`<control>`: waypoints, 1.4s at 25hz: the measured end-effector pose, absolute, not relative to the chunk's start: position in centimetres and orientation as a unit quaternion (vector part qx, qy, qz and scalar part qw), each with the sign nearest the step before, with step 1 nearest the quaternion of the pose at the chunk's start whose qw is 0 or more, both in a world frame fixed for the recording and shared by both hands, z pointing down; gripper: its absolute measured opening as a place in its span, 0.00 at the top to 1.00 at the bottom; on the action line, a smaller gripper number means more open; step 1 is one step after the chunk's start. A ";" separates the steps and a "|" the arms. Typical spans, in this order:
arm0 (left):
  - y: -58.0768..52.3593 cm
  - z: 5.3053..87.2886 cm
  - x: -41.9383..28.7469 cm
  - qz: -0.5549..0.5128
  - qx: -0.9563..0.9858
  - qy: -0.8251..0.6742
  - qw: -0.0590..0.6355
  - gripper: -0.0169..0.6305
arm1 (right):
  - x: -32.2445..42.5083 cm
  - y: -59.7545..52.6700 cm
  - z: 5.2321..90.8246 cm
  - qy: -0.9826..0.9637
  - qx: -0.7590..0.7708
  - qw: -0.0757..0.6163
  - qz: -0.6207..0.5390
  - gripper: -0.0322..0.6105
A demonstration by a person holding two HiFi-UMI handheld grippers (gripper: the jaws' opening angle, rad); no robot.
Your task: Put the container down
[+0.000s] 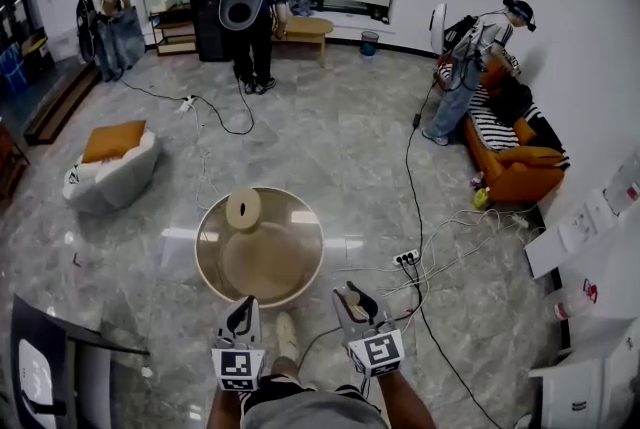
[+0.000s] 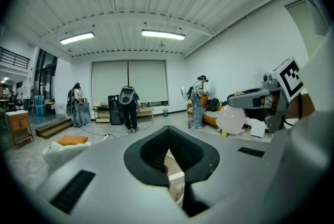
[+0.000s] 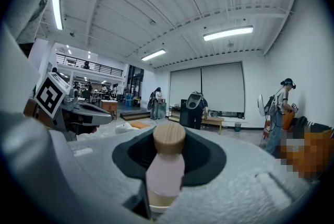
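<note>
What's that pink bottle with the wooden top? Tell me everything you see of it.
The bottle is small and pale pink, matt, with rounded shoulders and a round light-wood cap. Its foot looks tan. It stands upright, gripped low on its body between the fingers of the right gripper; nothing else is seen touching it.

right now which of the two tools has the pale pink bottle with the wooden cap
The right tool: it grips the pale pink bottle with the wooden cap. The left tool shows no bottle in its jaws.

Round tan table [image 1: 308, 269] bearing pale cylinder [image 1: 243, 209]
</note>
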State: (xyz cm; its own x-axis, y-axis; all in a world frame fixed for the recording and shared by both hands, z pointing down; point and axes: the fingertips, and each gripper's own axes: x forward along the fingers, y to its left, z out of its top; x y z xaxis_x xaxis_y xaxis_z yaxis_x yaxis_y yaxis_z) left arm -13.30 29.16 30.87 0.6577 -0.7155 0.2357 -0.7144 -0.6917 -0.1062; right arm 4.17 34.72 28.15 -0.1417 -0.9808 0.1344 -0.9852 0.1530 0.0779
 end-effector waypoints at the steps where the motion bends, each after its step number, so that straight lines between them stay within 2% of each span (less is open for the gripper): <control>1: 27.8 30.9 -13.1 -0.133 -0.910 0.392 0.001 0.95 | 4.3 33.3 28.1 -0.756 0.650 0.076 0.016 0.76; 17: 6.9 31.9 -10.9 -0.153 -0.911 0.383 -0.020 0.95 | 6.7 12.5 28.6 -0.754 0.649 0.083 0.047 0.76; 21: 3.7 32.3 -10.6 -0.156 -0.912 0.379 -0.020 0.95 | 6.8 9.2 29.3 -0.753 0.648 0.101 0.055 0.76; 26: 0.3 32.7 -9.9 -0.155 -0.914 0.374 -0.021 0.95 | 7.3 5.5 29.4 -0.755 0.647 0.088 0.055 0.76; 30: -2.1 33.8 -9.4 -0.158 -0.914 0.372 -0.027 0.95 | 7.6 3.0 31.2 -0.754 0.644 0.111 0.061 0.76; 35: -4.3 36.0 -8.1 -0.167 -0.913 0.369 -0.040 0.95 | 8.0 -0.6 32.5 -0.768 0.629 0.100 0.069 0.76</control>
